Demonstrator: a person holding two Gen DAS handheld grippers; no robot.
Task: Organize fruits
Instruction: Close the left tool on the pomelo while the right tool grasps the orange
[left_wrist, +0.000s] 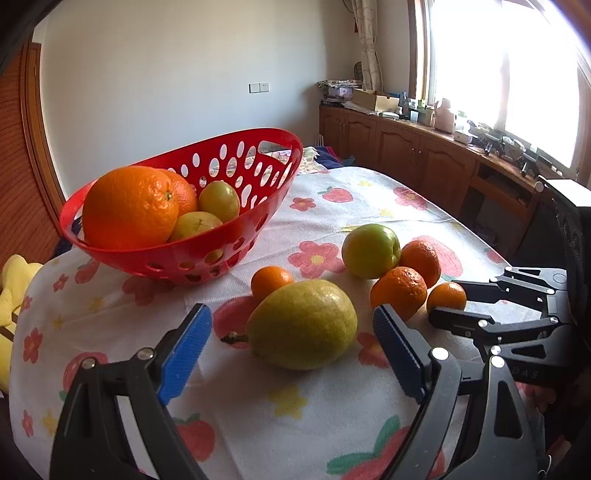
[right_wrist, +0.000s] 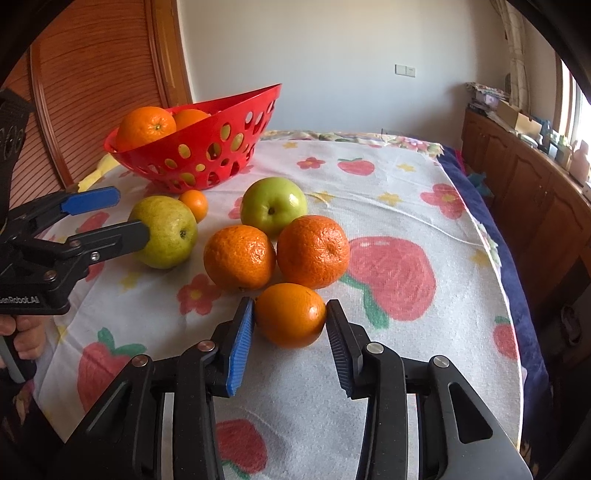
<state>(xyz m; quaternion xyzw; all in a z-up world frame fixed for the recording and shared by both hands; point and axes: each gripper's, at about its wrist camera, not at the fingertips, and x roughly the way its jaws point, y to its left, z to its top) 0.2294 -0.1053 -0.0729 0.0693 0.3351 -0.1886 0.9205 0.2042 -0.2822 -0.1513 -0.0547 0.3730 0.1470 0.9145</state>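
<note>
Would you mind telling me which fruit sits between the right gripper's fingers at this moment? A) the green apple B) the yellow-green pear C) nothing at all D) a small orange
D: in the right wrist view, the right gripper has its blue-padded fingers on either side of the small orange, which rests on the tablecloth; the green apple lies farther back.
</note>
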